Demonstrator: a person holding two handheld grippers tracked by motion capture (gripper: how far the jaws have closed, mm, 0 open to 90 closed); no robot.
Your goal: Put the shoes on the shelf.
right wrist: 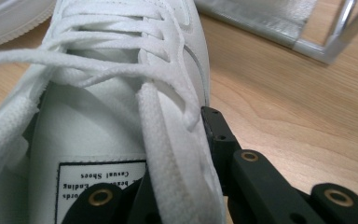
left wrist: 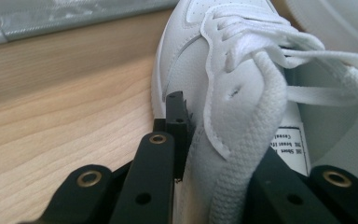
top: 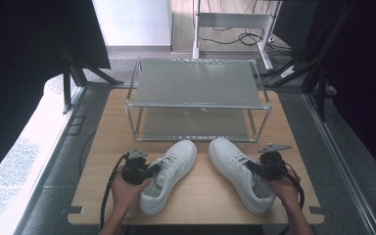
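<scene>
Two white lace-up sneakers lie side by side on the wooden table (top: 203,198), toes toward the far side. My left gripper (top: 155,171) is shut on the left shoe (top: 177,164), its jaws pinching the outer side wall by the collar. In the left gripper view the outer jaw presses the white leather of that shoe (left wrist: 233,70), while the inner jaw sits inside the opening. My right gripper (top: 250,167) is shut on the right shoe (top: 231,164) in the same way. In the right gripper view the right shoe's (right wrist: 121,116) padded collar is clamped between the jaws.
A two-tier metal shoe rack (top: 196,105) stands just beyond the toes of both shoes, both shelves bare. Its lower edge shows in the left gripper view (left wrist: 51,23) and the right gripper view (right wrist: 270,23). Bare wood lies in front of the shoes' heels.
</scene>
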